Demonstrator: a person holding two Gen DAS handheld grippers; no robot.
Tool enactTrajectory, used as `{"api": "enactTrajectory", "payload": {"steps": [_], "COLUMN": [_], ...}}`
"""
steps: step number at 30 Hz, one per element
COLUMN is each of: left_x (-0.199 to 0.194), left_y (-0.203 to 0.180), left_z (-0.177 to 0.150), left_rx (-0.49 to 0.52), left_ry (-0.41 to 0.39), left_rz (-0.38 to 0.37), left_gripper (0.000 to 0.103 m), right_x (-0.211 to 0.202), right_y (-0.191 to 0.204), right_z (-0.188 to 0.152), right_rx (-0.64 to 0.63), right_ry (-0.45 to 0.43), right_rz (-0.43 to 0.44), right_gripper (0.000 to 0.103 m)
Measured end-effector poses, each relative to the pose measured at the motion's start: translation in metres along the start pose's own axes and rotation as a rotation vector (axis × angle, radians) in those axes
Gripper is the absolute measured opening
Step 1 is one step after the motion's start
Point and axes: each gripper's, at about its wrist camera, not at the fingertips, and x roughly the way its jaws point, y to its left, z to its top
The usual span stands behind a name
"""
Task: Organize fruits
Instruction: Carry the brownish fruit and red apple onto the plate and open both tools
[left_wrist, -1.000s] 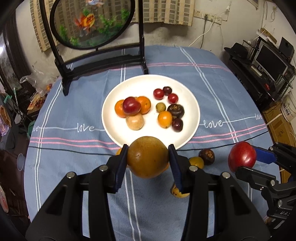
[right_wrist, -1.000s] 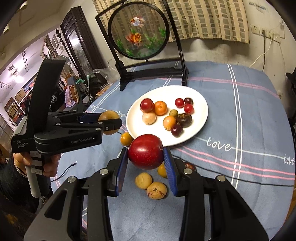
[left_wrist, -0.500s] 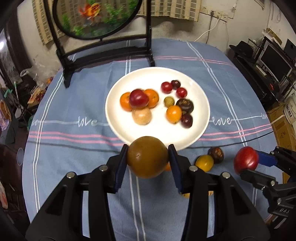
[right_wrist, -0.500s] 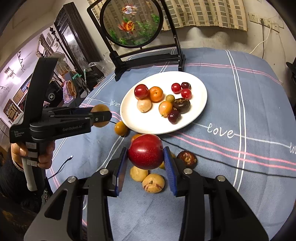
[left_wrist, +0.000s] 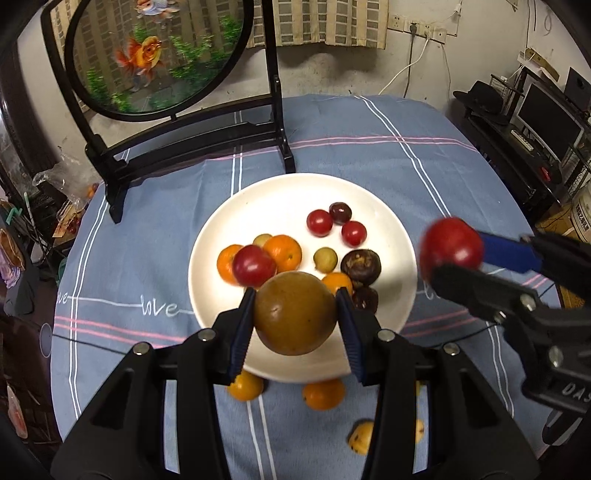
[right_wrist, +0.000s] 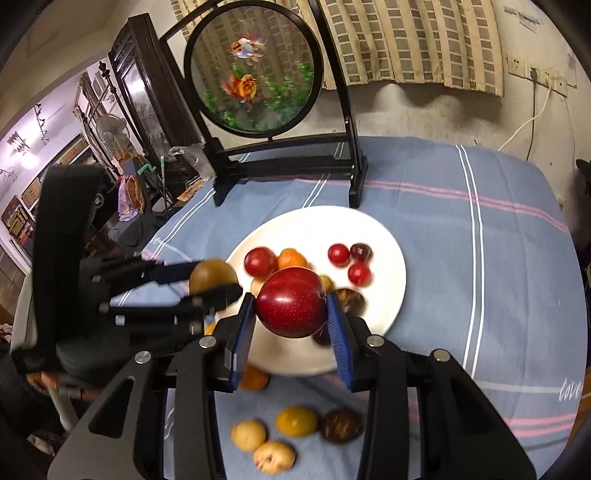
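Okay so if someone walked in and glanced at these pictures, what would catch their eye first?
Probably the two fruits held up over the round white plate: a big brownish-green round fruit clamped in the left gripper and a glossy red apple in the right gripper. Behind the plate, the round goldfish picture in its black stand stands out at the far side of the blue striped tablecloth.

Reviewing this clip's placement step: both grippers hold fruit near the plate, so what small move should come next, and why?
Probably lower the left gripper and release its brown fruit onto the white plate. It already hangs over the plate's bare near side, while the right gripper holds its red apple over fruit already on the plate.
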Motion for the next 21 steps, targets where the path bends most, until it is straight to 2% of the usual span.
{"api": "enactTrajectory", "payload": {"steps": [9,16,19,21], "left_x": [0.034,0.041,0.046,0.047], "left_y": [-0.001,0.000,0.002,0.003], "left_z": [0.008,0.010,0.010,0.010], "left_rx": [0.023,0.044,0.047,0.044], "left_ry": [0.018,-0.002,0.003,-0.002], "left_rz": [0.036,0.059,0.062,0.073], "left_gripper": [0.044,0.044,0.046,0.058], "right_x": [0.054,0.075,0.085,0.089], "right_y": [-0.012,-0.018,-0.018,-0.016], "right_z": [0.030,0.041,0.043,0.043], "right_rx": [0.009,0.008,-0.006,-0.023], "right_ry": [0.046,0.063,0.103,0.120], "right_rz": [0.004,0.016,0.025,0.006], "right_gripper": [0.039,0.039,0.040,0.041]}}
